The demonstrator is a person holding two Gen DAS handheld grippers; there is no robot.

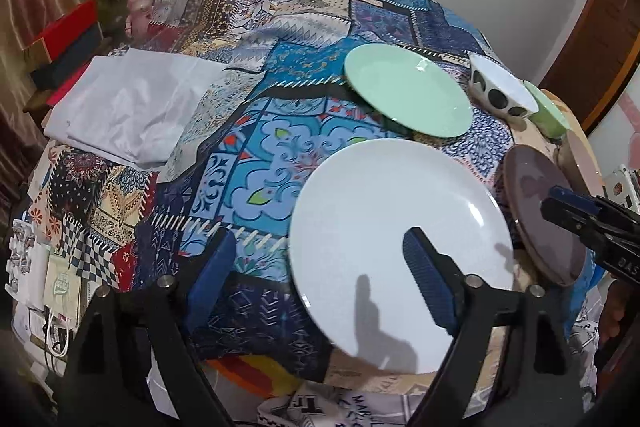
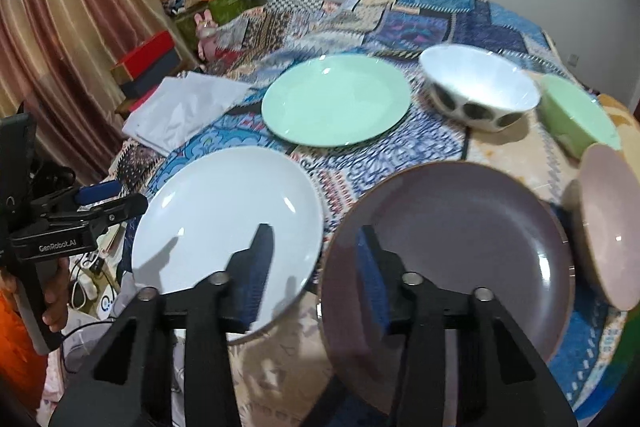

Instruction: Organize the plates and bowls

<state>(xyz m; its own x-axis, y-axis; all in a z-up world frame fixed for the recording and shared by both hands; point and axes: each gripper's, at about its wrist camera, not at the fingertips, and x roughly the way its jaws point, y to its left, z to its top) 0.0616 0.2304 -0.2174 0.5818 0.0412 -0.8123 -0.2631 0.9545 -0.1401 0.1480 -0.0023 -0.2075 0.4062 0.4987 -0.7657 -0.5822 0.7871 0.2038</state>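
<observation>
Both grippers hover over the table: left gripper spread above the white plate's edge, right gripper parted over the purple plate. Gathering seems just begun; next, pinch a rim.

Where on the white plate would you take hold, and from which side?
Grip the white plate by its near rim, coming from the table edge: it lies flat, and that rim seems to overhang the edge, likely leaving room for a jaw underneath.
</observation>
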